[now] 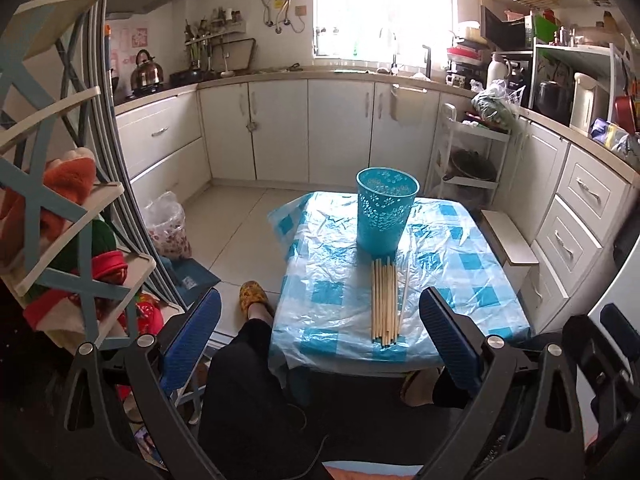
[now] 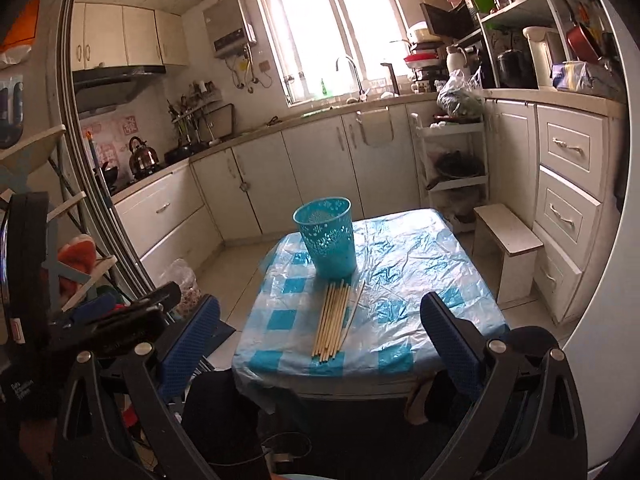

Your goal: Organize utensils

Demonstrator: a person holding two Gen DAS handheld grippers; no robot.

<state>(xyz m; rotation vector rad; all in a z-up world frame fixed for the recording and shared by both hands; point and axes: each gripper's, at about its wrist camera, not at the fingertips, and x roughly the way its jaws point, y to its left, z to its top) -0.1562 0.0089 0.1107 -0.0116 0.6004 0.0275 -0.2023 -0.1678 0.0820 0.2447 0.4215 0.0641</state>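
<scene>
Lying bundled: pale wooden chopsticks (image 1: 385, 300) before perforated turquoise cup (image 1: 385, 212); both grippers' fingers (image 1: 448, 338) wide apart, empty.

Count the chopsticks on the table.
About 10, hard to separate. All lie side by side in one bundle of chopsticks on the table, just in front of the cup; one lies slightly angled at the right edge.

Blown-out window (image 1: 382, 4) backlight, fisheye-warped edges

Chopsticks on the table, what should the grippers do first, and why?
Probably lower the right gripper onto the chopsticks. Both it and the left gripper are open and empty, the sticks lie flat beside the cup, and none are in it yet.
</scene>
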